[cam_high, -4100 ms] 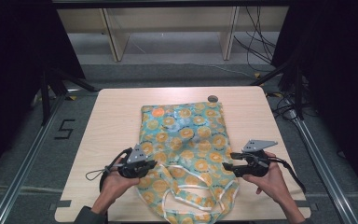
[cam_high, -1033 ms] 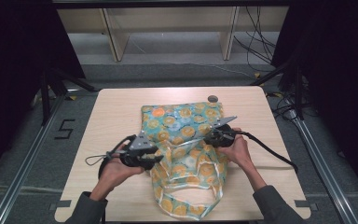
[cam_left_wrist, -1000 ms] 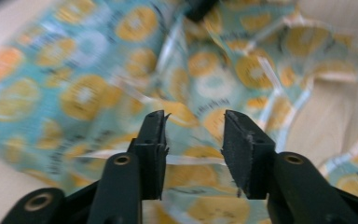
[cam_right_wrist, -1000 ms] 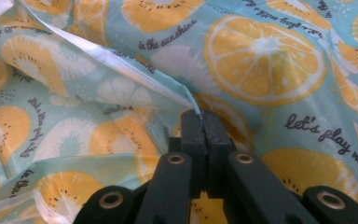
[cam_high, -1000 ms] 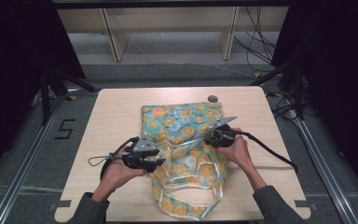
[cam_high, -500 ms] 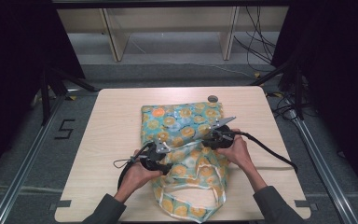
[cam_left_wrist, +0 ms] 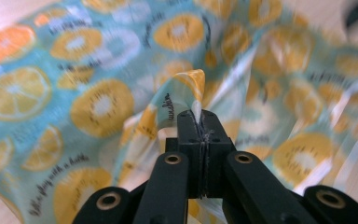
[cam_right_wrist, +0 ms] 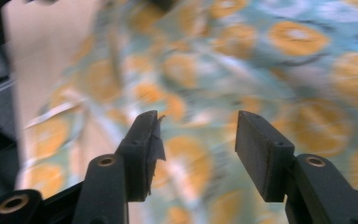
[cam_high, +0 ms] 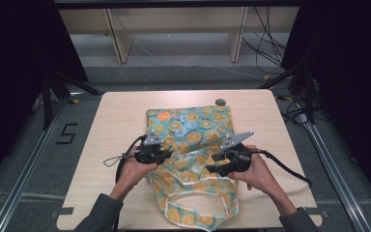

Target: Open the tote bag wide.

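Left gripper (cam_left_wrist: pixel 200 126) has just pinched together on a raised fold of the fruit-print bag (cam_high: pixel 189 145), which lies lengthwise down the table (cam_high: pixel 116 121). Right gripper (cam_right_wrist: pixel 196 140) has just spread, nothing between its jaws, the bag's cloth right beneath, nearer its handle end.

Citrus-print plastic bag (cam_high: pixel 188 130) flat on table, near end rumpled, fold pinched.

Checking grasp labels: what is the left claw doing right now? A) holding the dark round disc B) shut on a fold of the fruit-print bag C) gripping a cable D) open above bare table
B: in the left gripper view the left claw has its jaws pressed together on a raised fold of the fruit-print bag.
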